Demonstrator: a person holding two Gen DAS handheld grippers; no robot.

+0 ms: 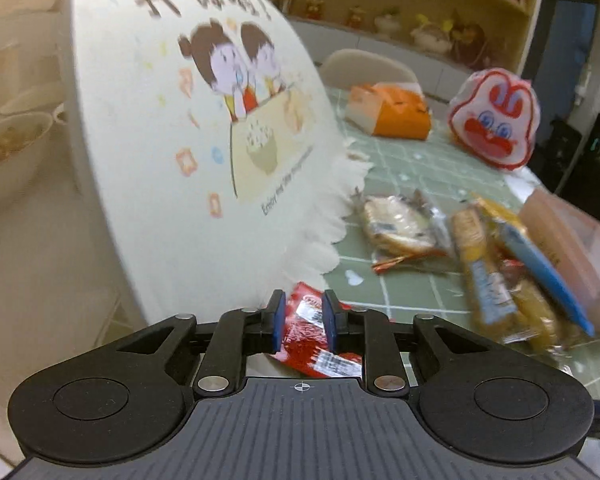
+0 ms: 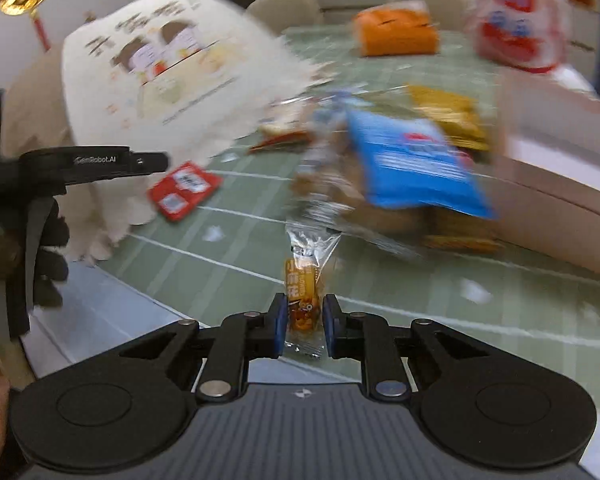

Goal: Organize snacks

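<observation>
My left gripper [image 1: 303,322] is narrowly open over a red snack packet [image 1: 314,340] that lies flat on the green tablecloth; the packet also shows in the right wrist view [image 2: 184,190], apart from the left gripper's arm [image 2: 100,162]. My right gripper [image 2: 305,320] is shut on a small orange candy in a clear wrapper [image 2: 302,292]. A pile of snack packets [image 1: 500,272] lies mid-table, with a blue packet [image 2: 412,164] on top.
A big cream cartoon bag [image 1: 188,128] stands at the left. An orange box [image 1: 392,110] and a red-and-white bunny bag [image 1: 496,120] sit at the far end. A pink box [image 1: 572,248] stands at the right. The table edge [image 2: 112,280] is near.
</observation>
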